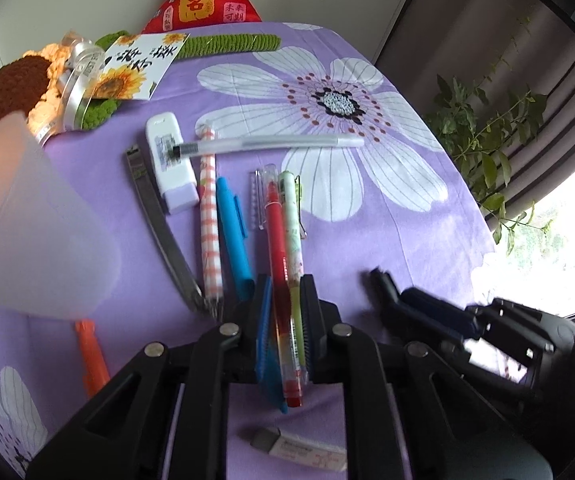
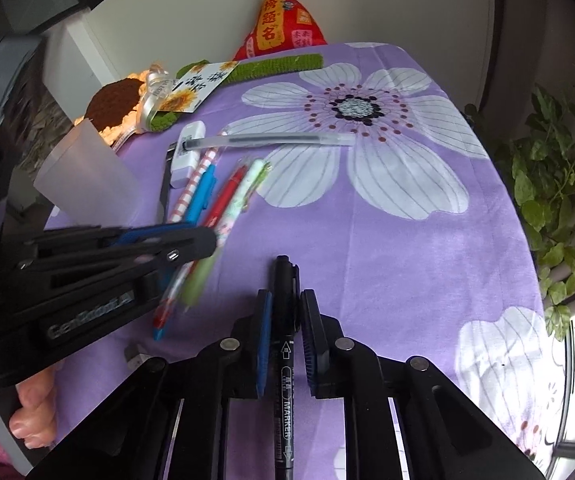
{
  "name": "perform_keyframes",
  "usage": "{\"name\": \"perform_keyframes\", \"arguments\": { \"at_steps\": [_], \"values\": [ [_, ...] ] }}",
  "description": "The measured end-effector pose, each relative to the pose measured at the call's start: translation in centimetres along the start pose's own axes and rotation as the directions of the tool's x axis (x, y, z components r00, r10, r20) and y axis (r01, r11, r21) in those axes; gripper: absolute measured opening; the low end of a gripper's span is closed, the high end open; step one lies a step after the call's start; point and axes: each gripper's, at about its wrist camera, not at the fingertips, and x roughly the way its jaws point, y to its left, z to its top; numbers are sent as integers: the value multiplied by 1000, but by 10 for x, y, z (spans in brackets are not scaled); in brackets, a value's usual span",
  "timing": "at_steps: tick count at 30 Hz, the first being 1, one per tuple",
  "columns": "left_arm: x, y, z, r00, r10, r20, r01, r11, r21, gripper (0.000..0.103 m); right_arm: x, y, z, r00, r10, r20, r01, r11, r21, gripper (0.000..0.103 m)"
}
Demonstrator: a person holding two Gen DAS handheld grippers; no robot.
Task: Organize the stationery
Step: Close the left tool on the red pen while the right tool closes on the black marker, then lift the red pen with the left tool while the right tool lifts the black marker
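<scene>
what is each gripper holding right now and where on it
The left gripper clamps a red pen and green pen together near mid-length. The right gripper grips a black marker around its middle.

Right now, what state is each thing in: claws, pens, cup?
Left claw: shut on red pen and green floral pen together.
Right claw: shut on black marker, capped.
Frosted cup: upright, looks empty.
Clear pen: lying across the white eraser and checked pen.
Blue pen: flat on cloth.
</scene>
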Motion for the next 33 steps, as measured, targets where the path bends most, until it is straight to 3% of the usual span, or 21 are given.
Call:
{"name": "perform_keyframes", "arguments": {
  "at_steps": [3, 7, 11, 17, 27, 33],
  "values": [
    [-4, 0, -13, 999, -31, -21, 30, 999, -16, 13, -5, -11, -2, 1000, -9, 7, 9, 1000, 25, 15],
    [-4, -16, -29, 987, -125, -101, 125, 992, -5, 12, -11, -24, -4, 999, -27, 18, 26, 998, 59, 15],
    [-10, -32, -33, 997, -63, -54, 67, 996, 63, 12, -17, -33, -7, 999, -36, 25, 33, 996, 83, 15],
    [-18, -23, -19, 1000, -29, -2, 29, 999, 24, 12, -21, -35, -8, 999, -35, 30, 32, 996, 86, 15],
    [6, -17, 9, 998, -15, -54, 14, 1000, -22, 13, -18, -37, -9, 1000, -27, 16, 26, 996, 86, 15],
    [12, -18, 12, 994, -50, -93, 47, 998, -36, 18, -17, -37, -9, 1000, -27, 16, 25, 996, 85, 15]
  ]
}}
